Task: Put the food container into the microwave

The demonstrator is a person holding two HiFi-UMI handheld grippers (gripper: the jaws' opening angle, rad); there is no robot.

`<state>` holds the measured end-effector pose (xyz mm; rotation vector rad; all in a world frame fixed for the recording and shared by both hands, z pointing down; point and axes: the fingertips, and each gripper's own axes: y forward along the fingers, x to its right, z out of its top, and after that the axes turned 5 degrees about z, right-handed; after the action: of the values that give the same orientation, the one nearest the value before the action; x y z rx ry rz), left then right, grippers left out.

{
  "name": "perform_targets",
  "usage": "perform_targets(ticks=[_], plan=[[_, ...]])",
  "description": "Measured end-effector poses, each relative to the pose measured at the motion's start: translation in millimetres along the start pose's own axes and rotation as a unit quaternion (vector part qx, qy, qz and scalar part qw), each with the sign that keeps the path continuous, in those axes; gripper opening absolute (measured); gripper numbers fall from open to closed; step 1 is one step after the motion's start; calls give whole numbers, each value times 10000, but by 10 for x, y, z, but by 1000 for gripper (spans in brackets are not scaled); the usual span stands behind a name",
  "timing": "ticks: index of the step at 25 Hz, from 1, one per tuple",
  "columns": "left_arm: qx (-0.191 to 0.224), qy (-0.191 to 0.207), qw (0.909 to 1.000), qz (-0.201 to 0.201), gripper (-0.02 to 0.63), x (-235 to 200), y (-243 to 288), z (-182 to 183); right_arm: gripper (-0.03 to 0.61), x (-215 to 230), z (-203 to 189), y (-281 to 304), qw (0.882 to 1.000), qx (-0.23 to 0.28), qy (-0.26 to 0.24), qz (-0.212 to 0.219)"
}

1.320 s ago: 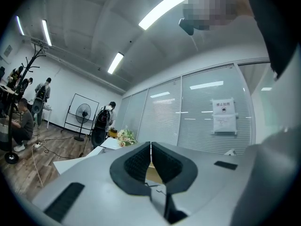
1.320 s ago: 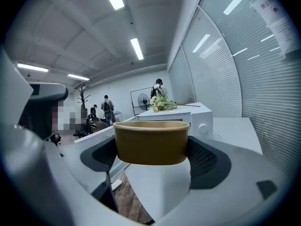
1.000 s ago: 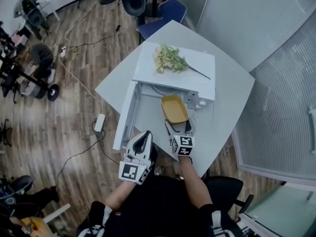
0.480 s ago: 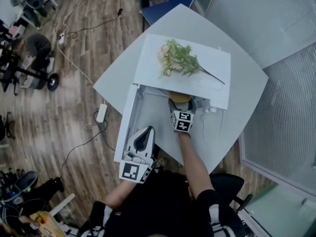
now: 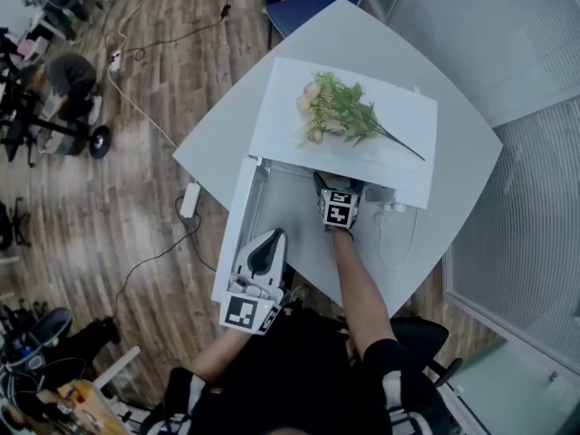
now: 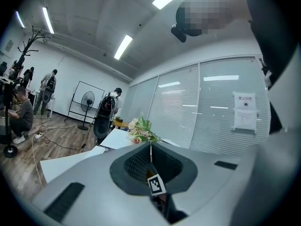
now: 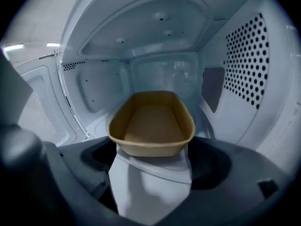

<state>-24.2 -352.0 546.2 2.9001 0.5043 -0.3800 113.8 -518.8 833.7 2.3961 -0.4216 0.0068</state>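
Note:
A tan, empty food container (image 7: 151,123) is inside the white microwave cavity (image 7: 164,69), level and just above its floor. My right gripper (image 7: 150,155) is shut on the container's near rim. In the head view the right gripper (image 5: 330,185) reaches into the microwave (image 5: 281,98) and the container is hidden under the microwave's top. The microwave door (image 5: 237,225) stands open to the left. My left gripper (image 5: 265,243) is held back near the person's body in front of the door, shut and holding nothing. Its tips (image 6: 150,149) point up and away.
A bunch of artificial flowers (image 5: 340,116) lies on the microwave's top, and shows again as flowers (image 6: 141,128) in the left gripper view. The microwave stands on a white table (image 5: 217,134) with a white cable (image 5: 399,243) at the right. Wood floor, a power strip and people are at the left.
My right gripper carried the container forward from in front of the microwave into the cavity. The left gripper stayed put.

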Motion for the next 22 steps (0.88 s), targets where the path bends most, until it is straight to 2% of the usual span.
perform_targets(ticks=[7, 12, 13, 14, 15, 19, 22], plan=[[86, 28, 10000, -28, 25, 105, -222, 35, 503, -90, -33, -160, 9994, -22, 339, 58], [312, 170, 9993, -69, 25, 284, -605, 114, 490, -377, -266, -933, 9993, 35, 257, 256], [360, 172, 9992, -78, 25, 343, -712, 135, 440, -437, -292, -1200, 9994, 120, 198, 240], [414, 173, 9990, -90, 25, 405, -829, 155, 308, -487, -299, -1496, 9994, 251, 119, 184], [466, 178, 9987, -100, 25, 467, -957, 166, 205, -532, -296, -1803, 9991, 407, 50, 128], [617, 215, 9978, -67, 25, 696, -1586, 160, 39, -734, -278, -3016, 9943, 1056, 7, 156], [723, 307, 9969, 39, 25, 828, -2037, 154, 23, -920, -314, -3749, 9892, 1403, -27, 434]])
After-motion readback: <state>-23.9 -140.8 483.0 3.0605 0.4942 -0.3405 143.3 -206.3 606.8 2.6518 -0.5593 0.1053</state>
